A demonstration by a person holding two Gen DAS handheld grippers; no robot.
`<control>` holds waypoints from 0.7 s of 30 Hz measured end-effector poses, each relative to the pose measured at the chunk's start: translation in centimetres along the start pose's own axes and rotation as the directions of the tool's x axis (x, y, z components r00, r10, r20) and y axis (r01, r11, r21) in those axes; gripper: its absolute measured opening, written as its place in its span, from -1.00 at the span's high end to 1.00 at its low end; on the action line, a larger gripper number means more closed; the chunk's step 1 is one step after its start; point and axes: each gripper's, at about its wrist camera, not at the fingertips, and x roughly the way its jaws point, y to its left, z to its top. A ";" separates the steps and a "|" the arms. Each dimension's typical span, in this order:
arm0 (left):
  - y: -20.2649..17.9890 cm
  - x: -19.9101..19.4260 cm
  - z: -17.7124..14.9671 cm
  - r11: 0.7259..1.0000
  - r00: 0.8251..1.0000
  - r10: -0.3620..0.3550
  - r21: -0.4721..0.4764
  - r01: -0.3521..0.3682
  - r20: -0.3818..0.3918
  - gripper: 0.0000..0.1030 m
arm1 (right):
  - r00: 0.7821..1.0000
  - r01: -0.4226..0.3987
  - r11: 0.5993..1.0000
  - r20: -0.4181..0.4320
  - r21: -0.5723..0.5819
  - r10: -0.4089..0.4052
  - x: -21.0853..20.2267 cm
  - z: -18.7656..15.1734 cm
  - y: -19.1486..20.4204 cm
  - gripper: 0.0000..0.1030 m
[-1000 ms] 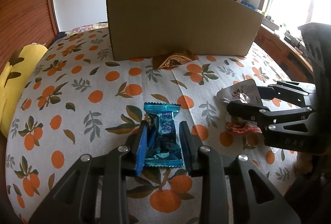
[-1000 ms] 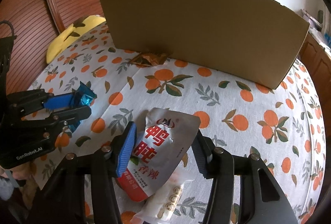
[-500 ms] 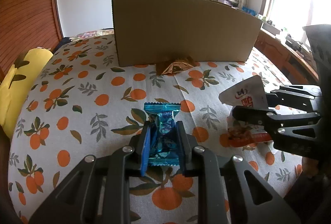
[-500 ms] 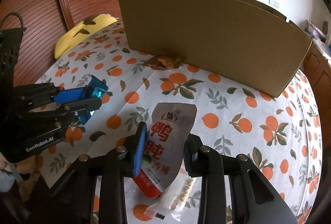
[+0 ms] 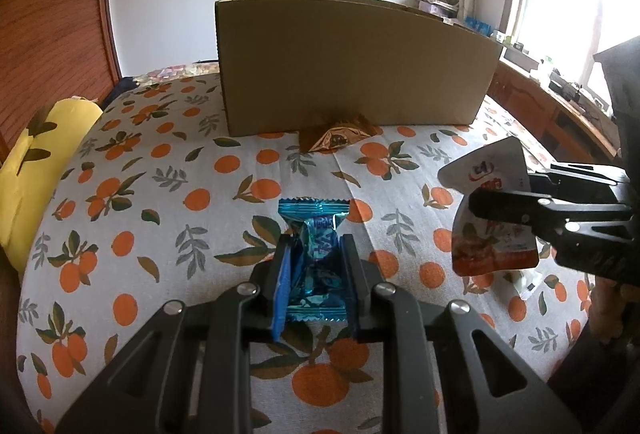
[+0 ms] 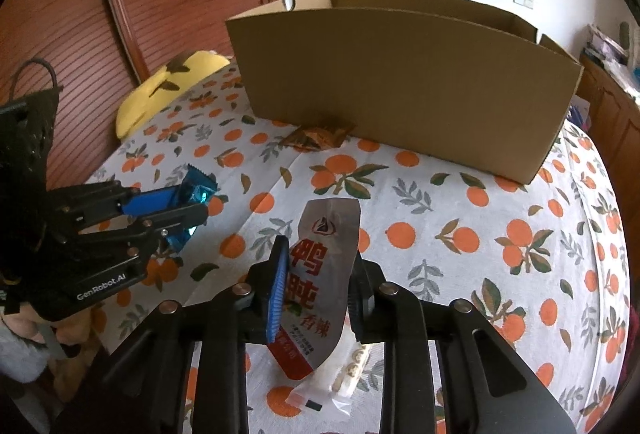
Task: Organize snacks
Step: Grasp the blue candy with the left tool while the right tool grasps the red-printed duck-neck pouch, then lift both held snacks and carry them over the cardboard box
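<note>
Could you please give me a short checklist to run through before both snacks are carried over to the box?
1. Left gripper shut on the blue candy: ok.
2. Right gripper shut on the silver pouch: ok.
3. Silver pouch clear of the white packet under it: cannot tell.
4. Cardboard box open at the top: ok.
5. Way to the box free: ok, only the brown wrapper lies at its foot.
6. Room inside the box: cannot tell, its near wall hides the inside.
</note>
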 end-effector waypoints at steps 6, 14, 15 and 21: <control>0.1 -0.3 0.1 1.000 1.000 -0.016 -0.017 0.016 0.001 0.60 | 1.000 0.011 1.000 0.028 0.012 -0.011 -1.0 0.0 -0.4 0.53; -0.8 -2.0 1.1 1.000 0.999 -0.026 0.004 0.026 0.046 0.60 | 0.998 0.019 0.999 0.054 0.037 -0.021 -1.9 0.0 -1.1 0.53; -0.9 -2.2 1.3 1.000 0.998 -0.029 0.005 0.029 0.051 0.60 | 0.998 0.021 0.999 0.057 0.039 -0.023 -2.0 0.0 -1.2 0.53; -1.7 -3.8 2.3 0.999 0.995 -0.048 0.019 0.046 0.092 0.60 | 0.996 0.017 0.999 0.086 0.047 -0.021 -2.9 0.2 -1.1 0.53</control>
